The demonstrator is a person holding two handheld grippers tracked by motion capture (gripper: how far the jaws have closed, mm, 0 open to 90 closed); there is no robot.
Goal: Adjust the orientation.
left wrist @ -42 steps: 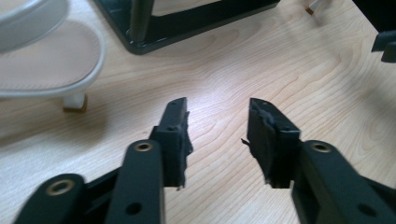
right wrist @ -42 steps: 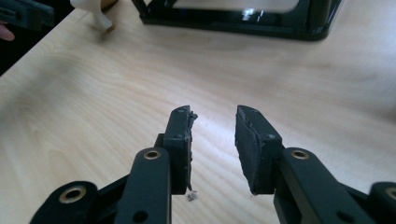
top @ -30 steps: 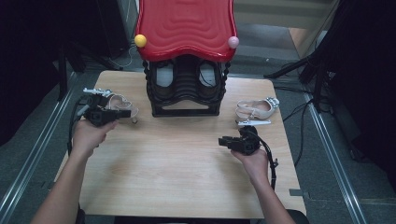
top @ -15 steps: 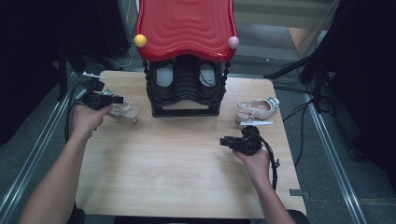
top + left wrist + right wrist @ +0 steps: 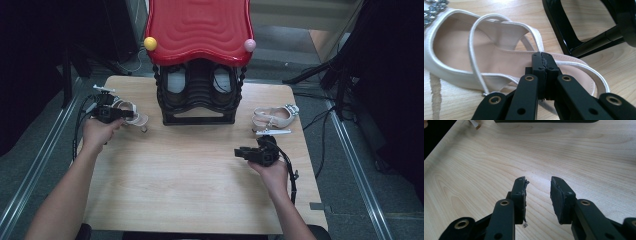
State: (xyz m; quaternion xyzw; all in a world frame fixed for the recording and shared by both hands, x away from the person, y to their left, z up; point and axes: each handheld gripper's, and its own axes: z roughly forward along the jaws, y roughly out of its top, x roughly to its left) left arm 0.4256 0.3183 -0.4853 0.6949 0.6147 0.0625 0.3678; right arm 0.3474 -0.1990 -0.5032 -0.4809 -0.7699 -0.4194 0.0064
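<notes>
The sandal [image 5: 499, 60] is cream white with a tan inside, the rack [image 5: 199, 95] is black with a red wavy top [image 5: 199, 30], and the table [image 5: 190, 175] is light wood.

The table [image 5: 190, 165] is pale, matt wood grain, the sandal [image 5: 499, 57] smooth cream leather-like with glittery trim, the rack [image 5: 197, 95] glossy black plastic under a shiny red top [image 5: 199, 27].

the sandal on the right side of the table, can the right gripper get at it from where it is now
Probably yes. The right gripper hovers with its jaws apart and nothing between them, and bare table lies between it and the sandal. It points away from the sandal, though, so the hand would have to turn first.
</notes>
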